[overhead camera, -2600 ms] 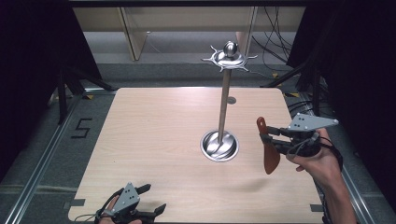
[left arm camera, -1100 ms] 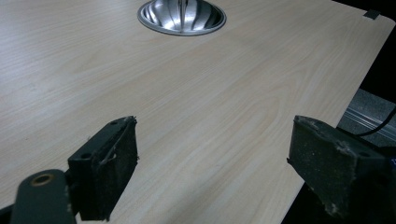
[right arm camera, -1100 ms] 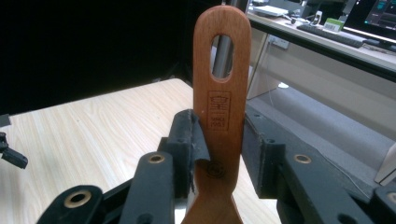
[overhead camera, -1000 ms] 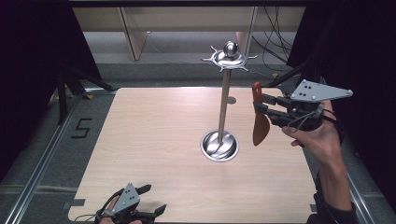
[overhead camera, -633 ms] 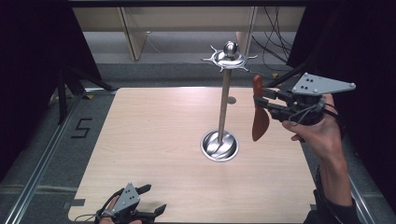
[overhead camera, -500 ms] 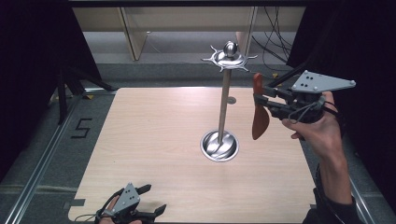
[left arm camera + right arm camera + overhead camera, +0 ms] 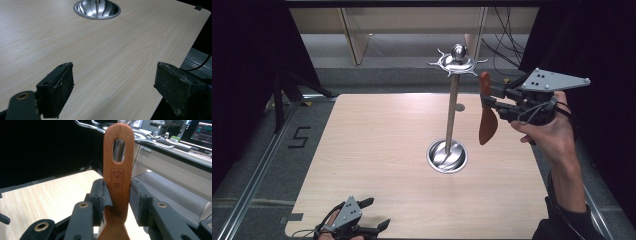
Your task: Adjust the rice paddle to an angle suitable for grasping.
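Up at the right, the right gripper (image 7: pixel 493 98) clamps a wooden spatula (image 7: pixel 486 116) by its handle, blade hanging down, the hand raised level beside the metal stand's (image 7: pixel 453 107) hooked crown. Low at the table's (image 7: pixel 377 150) near edge, the left gripper (image 7: pixel 371 215) rests with jaws spread wide, holding nothing.

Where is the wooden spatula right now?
In the high view, the reddish-brown wooden spatula hangs upright in the right hand-held gripper, above the table's right side, just right of the tall metal hanging stand.
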Demonstrator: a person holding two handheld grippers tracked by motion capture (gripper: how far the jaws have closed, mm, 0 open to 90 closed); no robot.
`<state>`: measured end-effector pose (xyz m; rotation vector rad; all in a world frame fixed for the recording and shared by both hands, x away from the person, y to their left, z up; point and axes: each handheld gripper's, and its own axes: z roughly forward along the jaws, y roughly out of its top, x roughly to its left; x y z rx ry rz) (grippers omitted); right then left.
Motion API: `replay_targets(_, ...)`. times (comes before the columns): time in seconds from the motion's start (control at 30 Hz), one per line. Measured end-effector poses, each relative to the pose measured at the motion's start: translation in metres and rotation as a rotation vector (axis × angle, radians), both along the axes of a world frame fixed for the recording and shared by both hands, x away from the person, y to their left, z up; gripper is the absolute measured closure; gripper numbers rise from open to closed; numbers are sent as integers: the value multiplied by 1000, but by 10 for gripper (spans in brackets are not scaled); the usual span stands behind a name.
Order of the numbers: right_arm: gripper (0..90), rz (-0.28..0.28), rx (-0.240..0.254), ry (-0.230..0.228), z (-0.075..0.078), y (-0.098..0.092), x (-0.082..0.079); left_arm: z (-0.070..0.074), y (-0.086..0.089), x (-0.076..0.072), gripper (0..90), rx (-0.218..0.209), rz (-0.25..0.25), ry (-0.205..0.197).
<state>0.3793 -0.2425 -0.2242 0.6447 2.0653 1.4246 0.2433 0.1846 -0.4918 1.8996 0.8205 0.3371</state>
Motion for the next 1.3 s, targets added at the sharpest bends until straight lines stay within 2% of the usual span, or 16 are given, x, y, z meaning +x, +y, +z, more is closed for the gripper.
replay_targets(0.07, 670, -1, 1, 1, 0, 1, 1, 0, 0, 0, 149, 1, -2, 1)
replay_targets(0.1, 670, -1, 10, 35, 1, 3, 0, 1, 0, 0, 149, 6, -4, 3)
replay_targets(0.33, 670, 1, 1, 9, 2, 6, 6, 0, 0, 0, 149, 3, -4, -2)
replay_targets(0.5, 670, 0, 4, 48, 1, 8, 7, 0, 0, 0, 149, 3, -4, -2)
replay_targets(0.53, 670, 6, 1, 25, 1, 8, 10, 0, 0, 0, 149, 3, -5, -2)
replay_targets(0.6, 670, 8, 4, 34, 1, 9, 11, 0, 0, 0, 149, 4, -6, -2)
replay_targets(0.67, 670, -1, -1, 22, 1, 11, 14, 0, 0, 0, 149, 3, -4, -3)
replay_targets(0.7, 670, 9, 7, 39, 1, 13, 15, 0, 0, 0, 149, 2, -3, -2)
replay_targets(0.87, 670, 6, 10, 42, 1, 16, 18, 1, 0, 0, 149, 8, -7, 2)
replay_targets(0.9, 670, 5, 16, 70, 0, 18, 19, 1, 0, -1, 149, 6, -6, 0)
replay_targets(0.93, 670, -10, 11, 44, 0, 18, 20, 1, 1, 0, 149, 6, -6, 1)
replay_targets(1.07, 670, 8, 18, 64, -2, 18, 23, 1, 1, -1, 149, 9, -6, -1)
replay_targets(1.1, 670, 7, 24, 63, -2, 17, 23, 1, 1, 1, 149, 22, -26, -19)
replay_targets(1.17, 670, 22, 33, 77, -3, 17, 23, 1, 1, 0, 149, 22, -18, -11)
replay_targets(1.2, 670, 17, 34, 70, -4, 17, 23, 1, 0, -1, 149, 8, -6, -1)
replay_targets(1.3, 668, 12, 31, 70, -4, 15, 21, 1, 1, 0, 149, 13, -11, -3)
